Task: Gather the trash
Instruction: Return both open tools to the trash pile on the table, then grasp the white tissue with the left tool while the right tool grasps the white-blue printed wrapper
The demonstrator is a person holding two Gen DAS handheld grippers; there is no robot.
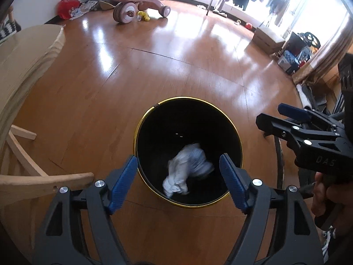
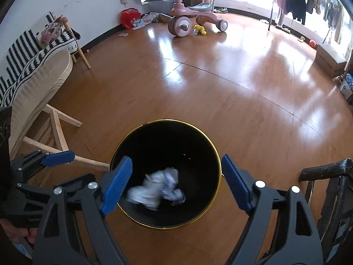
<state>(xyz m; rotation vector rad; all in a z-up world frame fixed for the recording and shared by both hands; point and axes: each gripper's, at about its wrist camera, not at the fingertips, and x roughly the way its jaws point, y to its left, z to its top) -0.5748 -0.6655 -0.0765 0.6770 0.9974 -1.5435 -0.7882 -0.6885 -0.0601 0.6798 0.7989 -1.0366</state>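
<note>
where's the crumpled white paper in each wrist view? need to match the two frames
Left wrist: crumpled white paper, motion-blurred, inside the black bin, low centre, between the open fingers of the left gripper.
Right wrist: the paper shows low centre, slightly left, inside the bin, between the open fingers of the right gripper.
Shared landmark: pink tricycle on the far floor in both.

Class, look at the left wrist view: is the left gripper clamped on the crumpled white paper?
No: the left gripper is open, and the crumpled white paper is inside the black gold-rimmed bin.
</note>
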